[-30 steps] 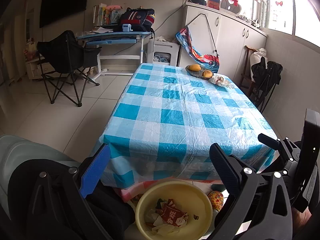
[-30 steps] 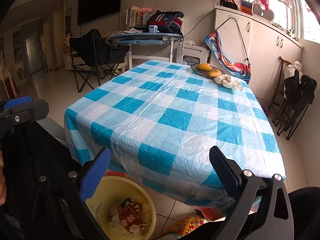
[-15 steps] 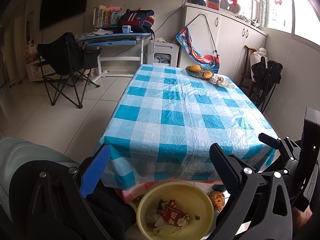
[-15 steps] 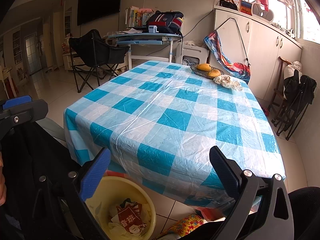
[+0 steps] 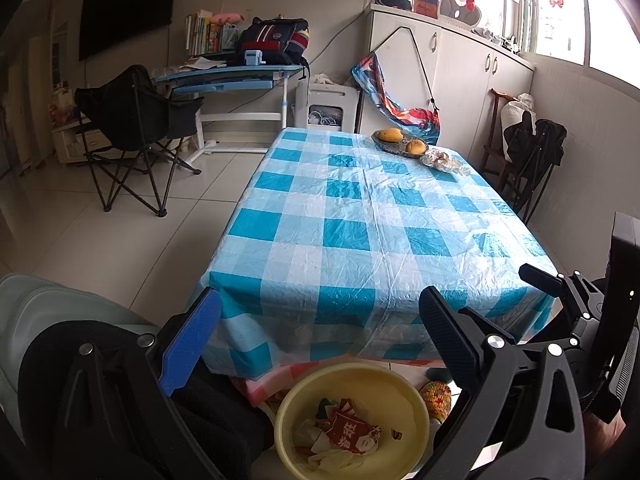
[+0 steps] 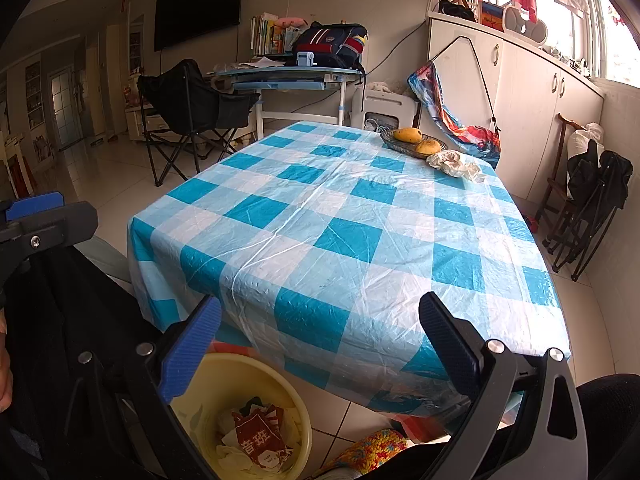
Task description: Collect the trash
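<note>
A yellow basin (image 5: 408, 396) on the floor by the table's near end holds wrappers and crumpled paper, among them a red packet (image 5: 352, 434); it also shows in the right wrist view (image 6: 248, 372). A crumpled clear wrapper (image 5: 444, 160) lies at the far end of the blue-checked table (image 5: 360, 216), beside a fruit dish (image 5: 398, 142); the wrapper also shows in the right wrist view (image 6: 456, 164). My left gripper (image 5: 320, 320) is open and empty above the basin. My right gripper (image 6: 320, 320) is open and empty over the table's near edge.
A black folding chair (image 5: 132, 128) and a blue desk (image 5: 232, 76) stand at the far left. White cabinets (image 5: 472, 64) and a second folded chair (image 5: 532, 152) line the right wall. A knitted cushion (image 6: 368, 450) lies on the floor by the basin.
Both grippers have barely shifted; the view has drifted slightly. Nothing was taken hold of or let go.
</note>
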Demonstrator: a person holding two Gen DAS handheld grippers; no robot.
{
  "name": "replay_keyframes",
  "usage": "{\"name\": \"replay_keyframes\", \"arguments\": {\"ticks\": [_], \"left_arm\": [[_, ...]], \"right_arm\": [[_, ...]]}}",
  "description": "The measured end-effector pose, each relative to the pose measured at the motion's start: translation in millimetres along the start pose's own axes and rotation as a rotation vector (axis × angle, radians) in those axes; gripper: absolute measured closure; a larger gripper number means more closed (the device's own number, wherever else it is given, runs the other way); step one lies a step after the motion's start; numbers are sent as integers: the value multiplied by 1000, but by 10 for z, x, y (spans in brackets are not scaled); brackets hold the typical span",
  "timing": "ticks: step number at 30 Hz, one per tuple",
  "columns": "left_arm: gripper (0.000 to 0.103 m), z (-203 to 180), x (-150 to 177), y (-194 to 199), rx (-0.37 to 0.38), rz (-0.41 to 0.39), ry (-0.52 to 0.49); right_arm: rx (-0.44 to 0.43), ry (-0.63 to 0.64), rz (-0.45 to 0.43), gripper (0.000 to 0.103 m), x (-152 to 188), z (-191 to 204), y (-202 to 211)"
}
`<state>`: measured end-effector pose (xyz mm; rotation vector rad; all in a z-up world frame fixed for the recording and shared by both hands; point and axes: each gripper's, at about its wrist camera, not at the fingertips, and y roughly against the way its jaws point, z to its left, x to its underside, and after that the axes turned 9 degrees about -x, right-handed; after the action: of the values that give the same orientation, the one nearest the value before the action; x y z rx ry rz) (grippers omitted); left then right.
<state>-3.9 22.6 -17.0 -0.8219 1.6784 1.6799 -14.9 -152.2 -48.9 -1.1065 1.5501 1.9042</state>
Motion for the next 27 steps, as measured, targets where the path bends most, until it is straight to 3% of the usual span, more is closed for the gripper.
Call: {"name": "replay_keyframes", "arguments": {"ticks": [27], "left_arm": [[7, 132, -36, -58, -10, 4, 0]], "right_arm": [[1, 1, 1, 8, 3, 8, -11]]}}
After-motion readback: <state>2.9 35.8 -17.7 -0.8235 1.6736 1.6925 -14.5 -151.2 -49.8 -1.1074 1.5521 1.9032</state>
